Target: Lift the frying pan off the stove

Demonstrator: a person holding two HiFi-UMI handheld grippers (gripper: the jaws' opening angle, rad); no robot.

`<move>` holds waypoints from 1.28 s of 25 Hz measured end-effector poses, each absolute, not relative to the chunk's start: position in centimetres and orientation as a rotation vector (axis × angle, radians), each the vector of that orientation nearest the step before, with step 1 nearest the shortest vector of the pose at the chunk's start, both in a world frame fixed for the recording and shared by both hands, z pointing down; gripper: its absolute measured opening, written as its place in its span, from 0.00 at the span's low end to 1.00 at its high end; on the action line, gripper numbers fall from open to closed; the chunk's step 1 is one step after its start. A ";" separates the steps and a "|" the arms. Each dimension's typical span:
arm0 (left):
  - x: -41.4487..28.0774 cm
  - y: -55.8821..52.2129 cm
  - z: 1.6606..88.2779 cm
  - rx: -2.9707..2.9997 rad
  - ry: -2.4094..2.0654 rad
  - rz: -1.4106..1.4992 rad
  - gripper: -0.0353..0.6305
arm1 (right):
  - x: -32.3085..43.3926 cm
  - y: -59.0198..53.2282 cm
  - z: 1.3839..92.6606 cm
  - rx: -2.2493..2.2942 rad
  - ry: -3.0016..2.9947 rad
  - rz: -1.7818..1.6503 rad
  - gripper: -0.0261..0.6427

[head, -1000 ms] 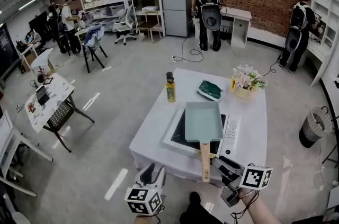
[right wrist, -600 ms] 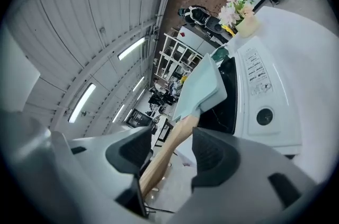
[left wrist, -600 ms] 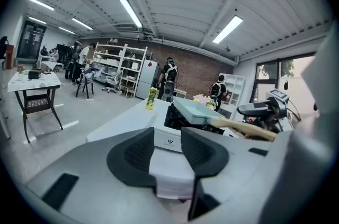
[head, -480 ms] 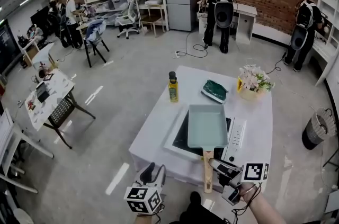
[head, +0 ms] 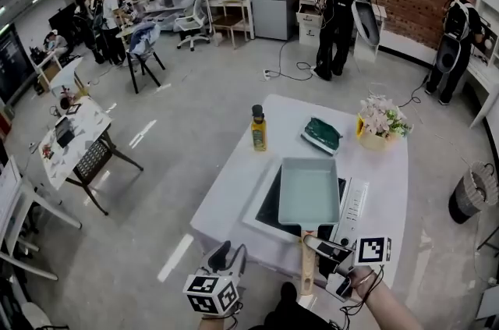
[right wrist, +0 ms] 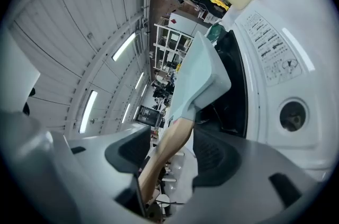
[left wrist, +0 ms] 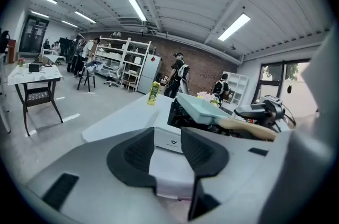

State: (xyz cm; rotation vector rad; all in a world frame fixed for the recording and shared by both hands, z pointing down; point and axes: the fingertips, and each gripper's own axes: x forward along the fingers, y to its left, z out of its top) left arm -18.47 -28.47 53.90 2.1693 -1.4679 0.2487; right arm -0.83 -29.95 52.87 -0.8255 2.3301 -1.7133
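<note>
A pale teal rectangular frying pan rests on the black-topped stove on the white table. Its wooden handle points at me over the table's front edge. My right gripper straddles that handle, jaws opening. In the right gripper view the handle lies between the pads with a gap on one side, and the pan is beyond it. My left gripper hangs open and empty off the table's front left. The left gripper view shows its jaws apart and the pan beyond.
A yellow bottle, a dark green bundle and a pot of flowers stand on the table's far side. The stove's white control strip lies right of the pan. A bin stands on the floor at right; people work in the back.
My right gripper has moved left from beside the handle's end until its jaws straddle the handle. The left gripper has stayed put. A person at the back has walked right.
</note>
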 end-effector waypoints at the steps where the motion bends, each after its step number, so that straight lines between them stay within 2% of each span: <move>1: -18.2 -28.6 54.0 2.170 -1.457 0.249 0.25 | -1.0 -30.0 52.9 -0.804 2.328 -1.724 0.40; 18: -13.6 -28.3 53.7 2.162 -1.134 0.145 0.26 | -3.4 -31.1 54.0 -0.645 2.291 -1.859 0.36; 26: -8.4 -27.3 52.0 2.075 -0.776 -0.042 0.35 | -3.1 -31.2 54.4 -0.649 2.296 -1.860 0.36; 32: -4.9 -25.9 52.4 1.958 -0.572 -0.104 0.37 | -3.0 -31.0 54.3 -0.643 2.276 -1.869 0.36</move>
